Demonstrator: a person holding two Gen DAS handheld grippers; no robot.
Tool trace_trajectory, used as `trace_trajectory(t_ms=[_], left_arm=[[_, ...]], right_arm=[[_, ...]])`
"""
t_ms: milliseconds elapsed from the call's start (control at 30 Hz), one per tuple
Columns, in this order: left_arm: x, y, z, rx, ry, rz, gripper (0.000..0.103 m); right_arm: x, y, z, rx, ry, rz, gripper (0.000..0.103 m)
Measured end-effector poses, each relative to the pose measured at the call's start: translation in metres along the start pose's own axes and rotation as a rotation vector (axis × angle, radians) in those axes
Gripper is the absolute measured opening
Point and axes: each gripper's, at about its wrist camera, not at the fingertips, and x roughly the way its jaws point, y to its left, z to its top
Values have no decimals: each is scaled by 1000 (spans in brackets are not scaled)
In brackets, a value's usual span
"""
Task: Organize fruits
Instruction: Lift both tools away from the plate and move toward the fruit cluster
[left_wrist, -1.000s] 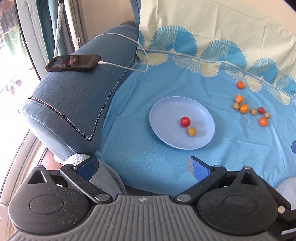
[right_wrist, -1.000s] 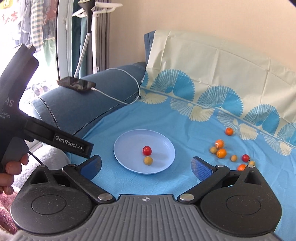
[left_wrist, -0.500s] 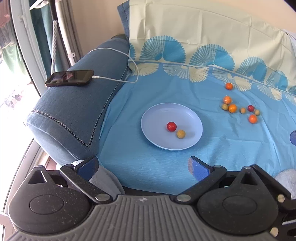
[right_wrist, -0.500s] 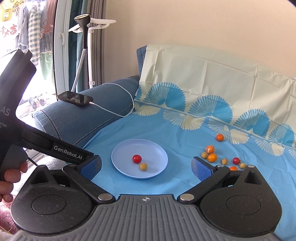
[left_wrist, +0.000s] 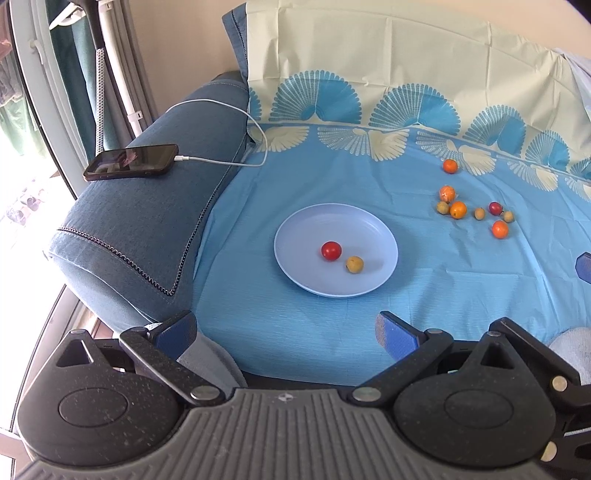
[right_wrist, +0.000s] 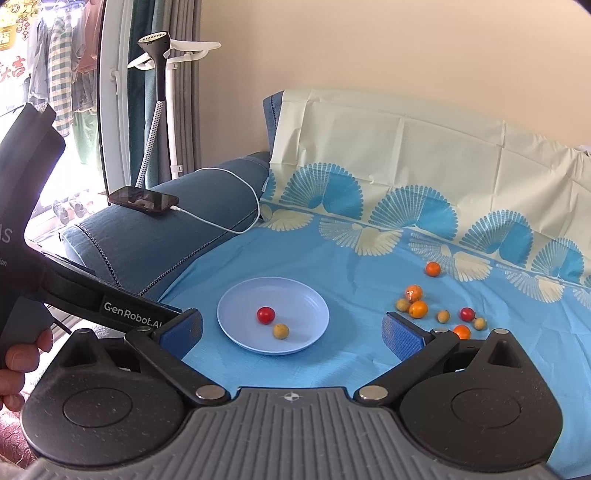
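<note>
A pale blue plate (left_wrist: 384, 236) sits on a blue sheet (left_wrist: 295, 332) and holds 2 fruits, a red one (left_wrist: 331, 250) just beside a yellow one (left_wrist: 354, 264). Loose fruits (left_wrist: 458, 209) lie clustered well to its right. The left gripper (left_wrist: 286, 330) and right gripper (right_wrist: 293, 330) hover nearby, jaws spread, empty.

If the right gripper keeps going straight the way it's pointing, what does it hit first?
Most likely the blue plate, which sits centred ahead of the open right gripper, with the yellow fruit on its near side. Depth is unclear, so it might touch the blue sheet short of it.
</note>
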Motion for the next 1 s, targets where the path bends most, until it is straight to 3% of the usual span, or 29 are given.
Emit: trace_trajectory(t_ms=[600, 1000], left_arm=[[20, -4, 1, 21, 57, 6, 103], [43, -28, 9, 111, 98, 31, 103]], right_arm=[[12, -8, -4, 36, 48, 11, 102], [35, -29, -11, 103, 93, 12, 102]])
